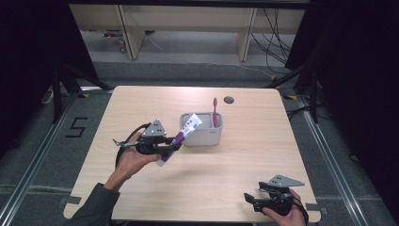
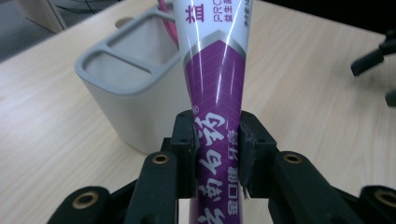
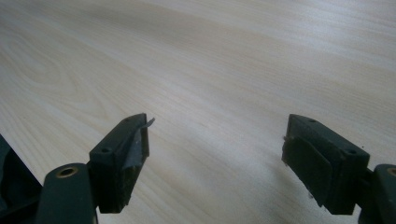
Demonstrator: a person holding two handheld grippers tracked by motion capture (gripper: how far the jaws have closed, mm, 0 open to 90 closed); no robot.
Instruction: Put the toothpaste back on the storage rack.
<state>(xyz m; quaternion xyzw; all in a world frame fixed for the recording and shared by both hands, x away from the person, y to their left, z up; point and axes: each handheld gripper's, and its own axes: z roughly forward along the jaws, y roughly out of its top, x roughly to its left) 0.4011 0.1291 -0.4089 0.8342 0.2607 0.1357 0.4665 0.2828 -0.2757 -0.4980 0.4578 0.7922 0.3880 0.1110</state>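
The toothpaste tube (image 2: pixel 215 93), glossy purple and white, runs off the left gripper view's top and bottom edges. The left gripper (image 2: pixel 217 142) pinches its middle, its upper end leaning over the grey plastic holder (image 1: pixel 202 134), where a pink toothbrush (image 1: pixel 215 112) stands. The right gripper (image 3: pixel 215 149) gapes empty above the pale wood table (image 1: pixel 211 183).

My left gripper (image 1: pixel 170 147) is black, topped by a grey three-cornered plate, with a black cable looping from its rear. Brass-coloured rivets sit in its jaw arms, and its blocky black fingers (image 2: pixel 184 140) carry small screws. My right gripper (image 1: pixel 250 199) has the same black build and grey plate; its pads (image 3: pixel 135 149) are dark rubber, frayed at the edges. My left forearm wears a grey-green sleeve (image 1: pixel 94 207).
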